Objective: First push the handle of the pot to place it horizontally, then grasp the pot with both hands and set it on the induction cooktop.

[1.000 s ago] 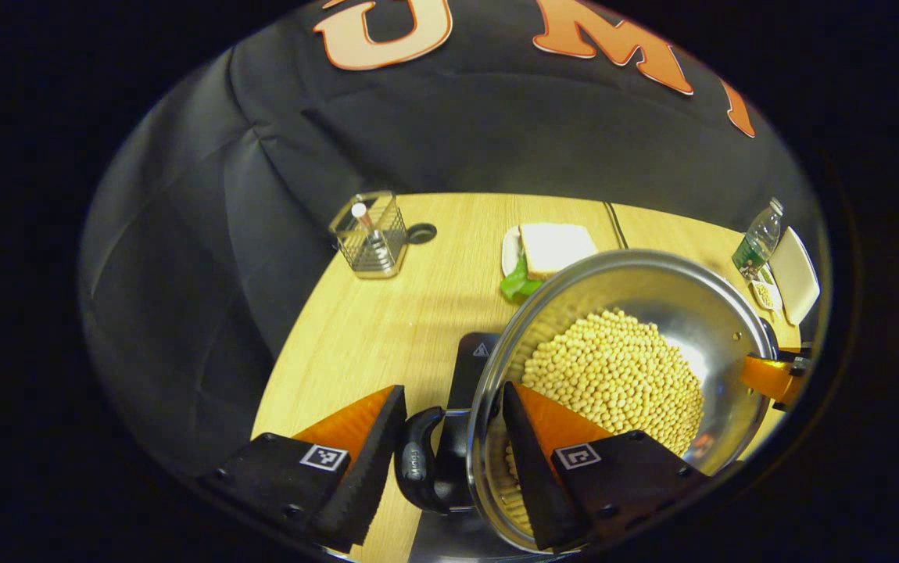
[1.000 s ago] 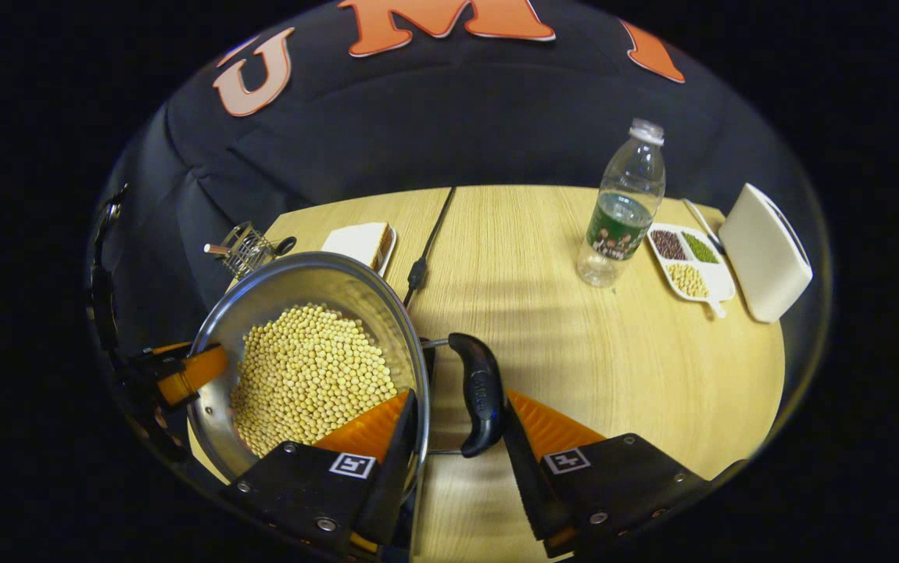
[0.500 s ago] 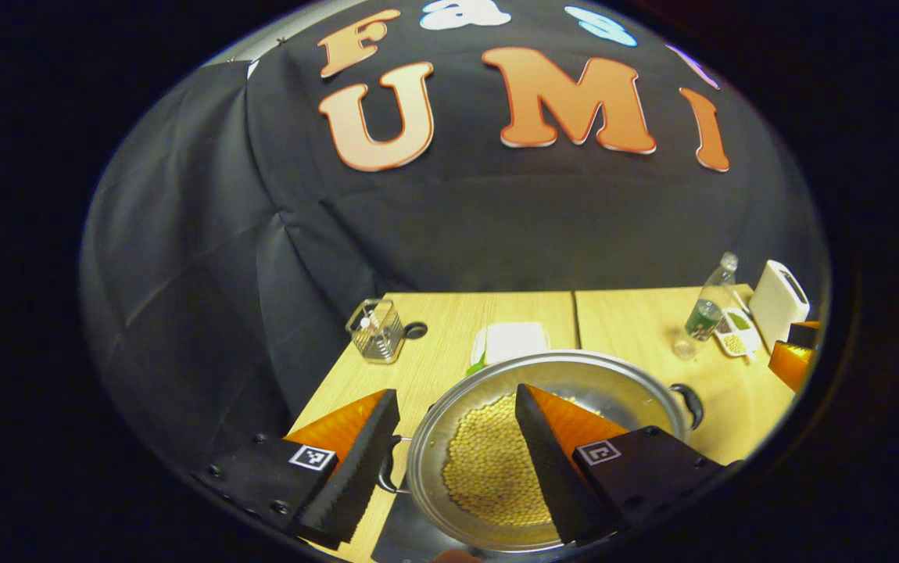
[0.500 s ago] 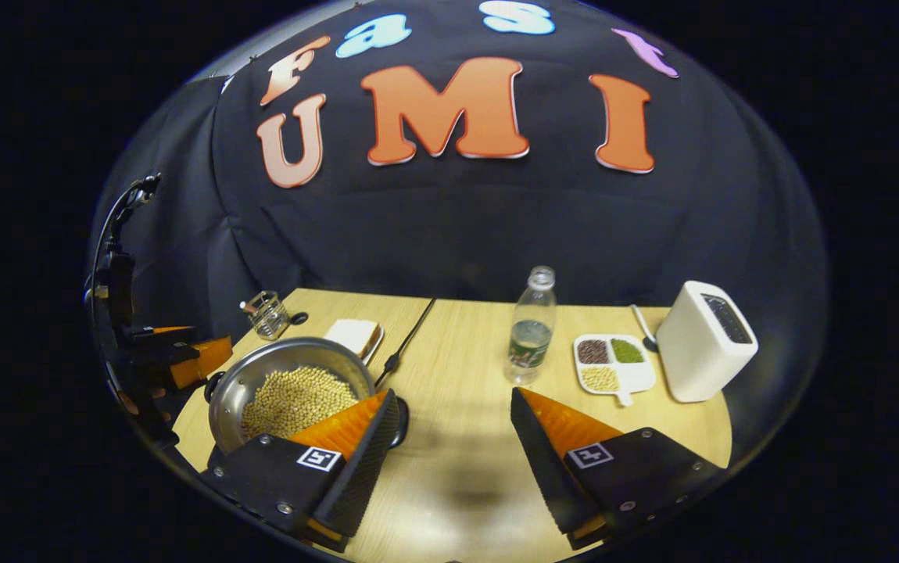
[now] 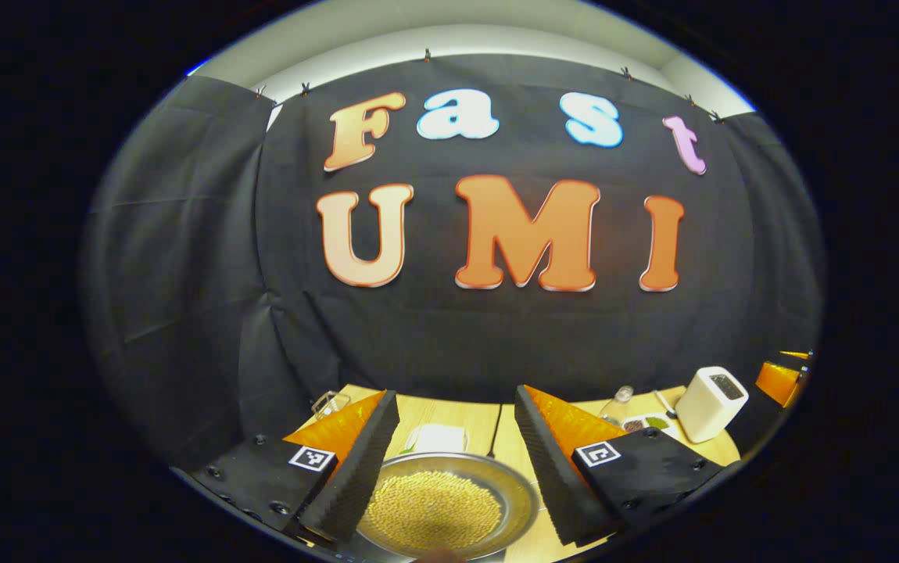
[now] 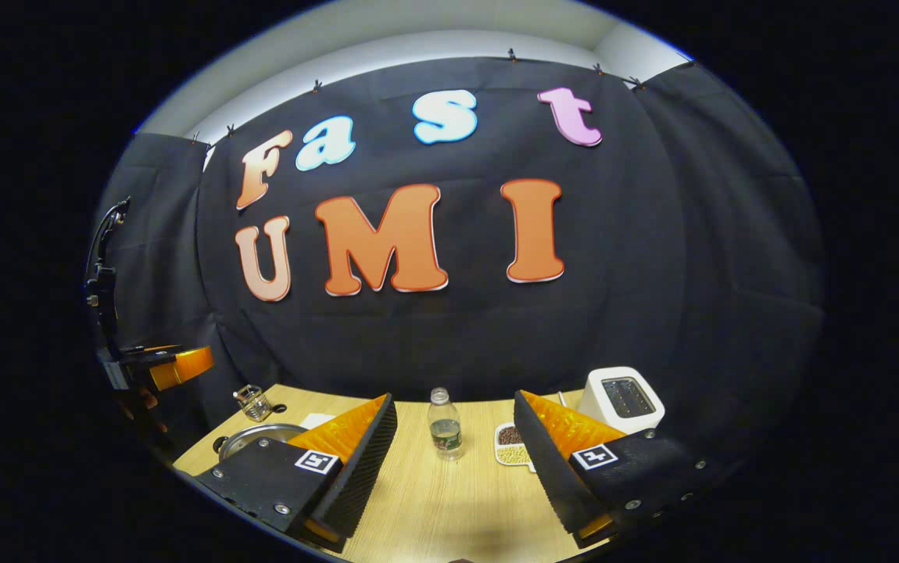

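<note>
A steel pot [image 5: 434, 512] filled with pale yellow beans sits low on the wooden table [image 5: 508, 453], below and just beyond my left gripper [image 5: 449, 469]. That gripper is open, lifted clear of the pot, with nothing between its fingers. In the right gripper view only the pot's rim [image 6: 250, 434] peeks out at the lower left behind one finger. My right gripper [image 6: 453, 469] is open too, hanging over bare table [image 6: 449, 516] to the right of the pot. The left gripper [image 6: 160, 366] appears far left there, and the right gripper [image 5: 778, 379] far right in the left gripper view. The cooktop is hidden under the pot.
A water bottle [image 6: 444, 426], a divided dish of beans [image 6: 510, 452] and a white toaster [image 6: 621, 399] stand at the back right. A wire basket [image 6: 254, 401] and a plate with bread [image 5: 438, 436] lie behind the pot. A black cord [image 5: 494, 438] runs along the table.
Both grippers have left the pot's handles, drawn back and risen. The pot, close up before, now rests level and small at the bottom of the views.
</note>
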`<state>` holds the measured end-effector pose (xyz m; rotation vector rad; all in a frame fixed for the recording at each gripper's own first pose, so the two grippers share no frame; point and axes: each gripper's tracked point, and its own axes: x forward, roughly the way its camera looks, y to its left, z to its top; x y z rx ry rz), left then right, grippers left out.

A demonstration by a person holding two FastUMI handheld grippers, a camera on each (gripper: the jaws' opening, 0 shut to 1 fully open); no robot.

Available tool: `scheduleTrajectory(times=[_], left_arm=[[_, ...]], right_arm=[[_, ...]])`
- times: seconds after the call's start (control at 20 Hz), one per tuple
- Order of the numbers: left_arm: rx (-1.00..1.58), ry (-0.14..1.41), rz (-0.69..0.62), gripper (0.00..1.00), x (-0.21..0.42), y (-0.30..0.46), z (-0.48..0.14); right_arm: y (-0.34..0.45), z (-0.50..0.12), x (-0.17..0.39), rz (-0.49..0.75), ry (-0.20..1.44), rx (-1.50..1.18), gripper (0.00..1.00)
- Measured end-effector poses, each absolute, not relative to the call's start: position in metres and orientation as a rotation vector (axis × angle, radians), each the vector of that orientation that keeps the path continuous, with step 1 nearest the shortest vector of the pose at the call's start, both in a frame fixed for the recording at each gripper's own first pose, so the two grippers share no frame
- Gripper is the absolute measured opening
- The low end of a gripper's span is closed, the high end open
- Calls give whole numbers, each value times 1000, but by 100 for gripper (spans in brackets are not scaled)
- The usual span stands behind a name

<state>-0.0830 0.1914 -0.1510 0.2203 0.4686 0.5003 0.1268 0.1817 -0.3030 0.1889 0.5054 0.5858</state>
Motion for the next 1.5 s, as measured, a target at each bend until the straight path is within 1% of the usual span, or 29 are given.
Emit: scheduleTrajectory(times=[0.3,0.45,0.5,0.55,0.6,0.75,0.85,0.9,0.95,1.0,1.05,1.15,1.25,1.35,1.45,1.5], left_arm=[[194,295,404,96,-55,126,-73],[188,218,363,92,-50,102,-41],[186,206,360,95,-50,97,-33],[182,201,355,93,-50,91,-26],[176,185,354,95,-51,87,-17],[156,133,330,92,-43,78,8],[163,106,315,95,-45,71,24],[166,96,302,92,-43,67,30],[169,93,288,95,-43,63,34],[173,92,276,93,-45,61,36],[179,89,274,95,-49,61,38],[189,78,287,94,-54,65,46],[175,65,285,94,-56,63,52],[173,55,287,93,-58,62,55],[179,55,308,96,-60,67,56],[174,54,314,94,-60,67,56]], right_arm=[[142,-229,144,578,323,210,93],[129,-186,145,587,237,228,93],[126,-178,144,594,225,220,93],[122,-174,142,601,223,211,93],[120,-165,137,615,217,207,93],[107,-133,139,618,153,212,93],[105,-125,134,636,139,198,93],[106,-121,128,661,139,199,98],[102,-118,127,665,132,205,93],[99,-110,129,656,120,213,93],[95,-105,132,649,105,213,93],[92,-98,131,644,75,192,93],[87,-93,129,637,65,177,93],[86,-85,127,646,42,174,93],[90,-75,125,671,18,187,93],[92,-73,122,685,19,190,93]])
